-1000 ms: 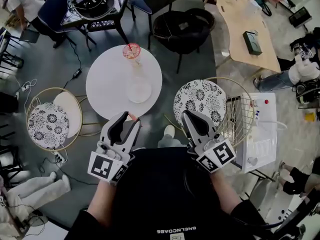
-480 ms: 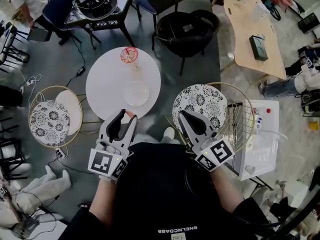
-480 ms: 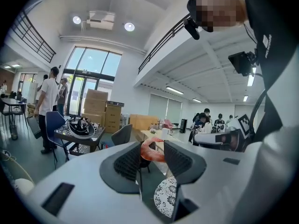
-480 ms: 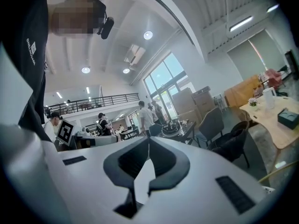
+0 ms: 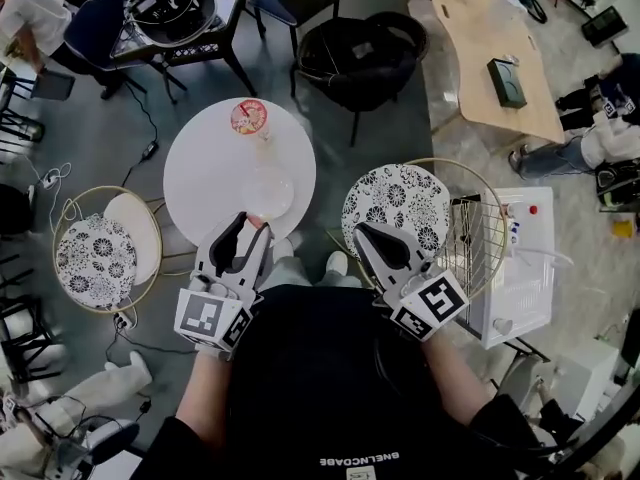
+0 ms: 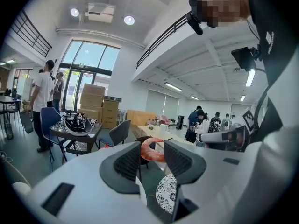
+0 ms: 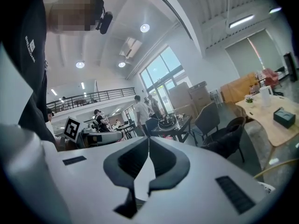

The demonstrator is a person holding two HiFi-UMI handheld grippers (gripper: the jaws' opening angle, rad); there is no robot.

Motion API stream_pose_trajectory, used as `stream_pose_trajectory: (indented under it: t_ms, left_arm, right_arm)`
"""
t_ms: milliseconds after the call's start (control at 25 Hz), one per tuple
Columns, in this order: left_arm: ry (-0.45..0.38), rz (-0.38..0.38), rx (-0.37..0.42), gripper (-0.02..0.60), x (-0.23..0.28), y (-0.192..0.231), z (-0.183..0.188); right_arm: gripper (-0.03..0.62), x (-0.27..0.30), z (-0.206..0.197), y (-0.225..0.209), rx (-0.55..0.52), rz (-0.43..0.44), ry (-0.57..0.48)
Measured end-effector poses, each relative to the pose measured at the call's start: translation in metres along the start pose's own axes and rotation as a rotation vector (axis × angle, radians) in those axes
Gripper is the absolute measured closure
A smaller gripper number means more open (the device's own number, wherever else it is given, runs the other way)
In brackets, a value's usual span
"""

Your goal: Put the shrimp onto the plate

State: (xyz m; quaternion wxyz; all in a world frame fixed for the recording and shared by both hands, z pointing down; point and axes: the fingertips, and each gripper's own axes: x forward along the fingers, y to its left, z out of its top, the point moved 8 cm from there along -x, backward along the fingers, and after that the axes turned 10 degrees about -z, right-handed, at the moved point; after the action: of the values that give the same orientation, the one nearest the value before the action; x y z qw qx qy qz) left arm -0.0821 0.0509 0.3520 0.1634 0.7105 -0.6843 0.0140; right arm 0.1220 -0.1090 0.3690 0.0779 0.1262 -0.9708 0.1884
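Now our left tool (image 5: 250, 230) grips the shrimp (image 6: 152, 149), right tool (image 7: 148, 148) shut empty; we should hover low over the plate (image 5: 270, 190) before releasing.

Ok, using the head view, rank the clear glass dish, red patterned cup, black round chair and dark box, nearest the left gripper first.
1. Clear glass dish, just ahead of the left gripper.
2. Red patterned cup, far edge of white table.
3. Black round chair, beyond, rightward.
4. Dark box, far right, wooden table.

Right tool (image 7: 148, 141), jaws together, empty
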Motion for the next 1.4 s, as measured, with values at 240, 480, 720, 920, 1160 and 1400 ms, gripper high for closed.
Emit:
stream_pose_trajectory:
  t_ms: [240, 480, 720, 920, 1160, 1400]
  left_arm:
    - [0.082, -0.077, 0.010, 0.423, 0.017, 0.028, -0.016]
    - [0.147, -0.142, -0.006, 0.423, 0.035, 0.060, -0.036]
    - [0.198, -0.182, -0.027, 0.423, 0.055, 0.090, -0.060]
    - [0.270, -0.221, -0.042, 0.423, 0.076, 0.111, -0.088]
    - [0.358, -0.248, -0.057, 0.423, 0.101, 0.133, -0.126]
    - [0.454, -0.265, -0.054, 0.423, 0.126, 0.149, -0.173]
  right_arm:
    - [0.576, 0.018, -0.001, 0.008, -0.016, -0.021, 0.034]
    - [0.576, 0.031, 0.004, 0.011, -0.013, -0.075, 0.057]
    - [0.576, 0.045, 0.003, 0.015, -0.001, -0.109, 0.085]
    - [0.576, 0.039, 0.000, 0.017, -0.001, -0.192, 0.099]
    - [0.576, 0.022, -0.007, 0.019, -0.004, -0.311, 0.109]
    - [0.576, -0.003, -0.011, 0.020, 0.004, -0.448, 0.097]
